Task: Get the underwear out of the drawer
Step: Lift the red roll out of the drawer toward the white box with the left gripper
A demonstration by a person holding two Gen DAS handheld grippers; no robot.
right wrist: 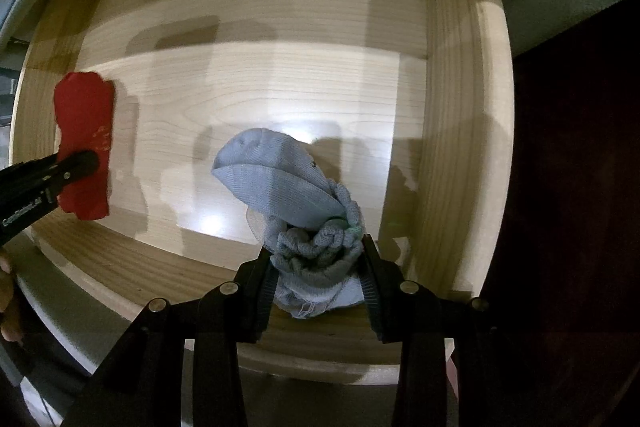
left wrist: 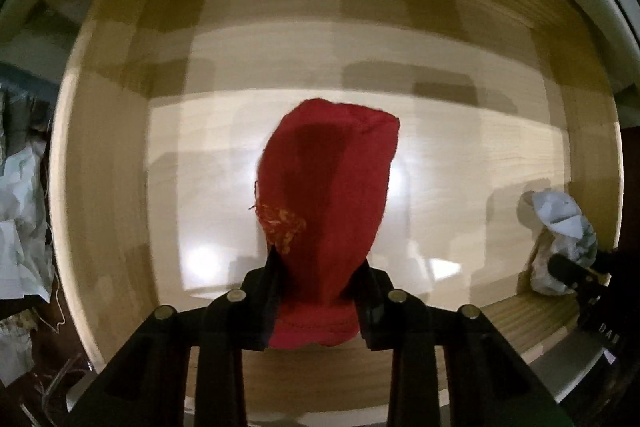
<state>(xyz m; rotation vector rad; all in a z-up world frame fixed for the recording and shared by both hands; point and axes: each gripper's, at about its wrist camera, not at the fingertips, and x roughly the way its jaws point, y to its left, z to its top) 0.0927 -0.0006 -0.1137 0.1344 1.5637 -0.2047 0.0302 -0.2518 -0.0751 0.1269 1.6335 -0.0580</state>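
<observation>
left wrist view: the left tongs (left wrist: 318, 291) point down into a pale wooden drawer (left wrist: 460, 155) and are clamped on a red garment (left wrist: 332, 187), whose lower hem is bunched between the two black fingers (left wrist: 272, 287). the red cloth hangs over the drawer's bare wooden floor, with a small patch of orange stitching on its left side. at the far right of this view, near the drawer's right wall, the right tongs (left wrist: 568, 271) grip a crumpled pale grey-blue garment (left wrist: 556, 223). outside the drawer on the left lies a heap of white and grey cloth (left wrist: 20, 211); it is blurred, so what it is i cannot say for sure.

right wrist view: the right tongs (right wrist: 318, 287) are closed on the grey-blue knitted garment (right wrist: 288, 191), its gathered end squeezed between the pads while the rest balloons out above the drawer (right wrist: 460, 107) floor. at the left edge the left tongs (right wrist: 80, 167) hold the red garment (right wrist: 86, 131) close to the drawer's left wall. a bit of a person's hand (right wrist: 8, 299) shows at the lower left edge. both garments are inside the drawer's outline, well apart from each other.
</observation>
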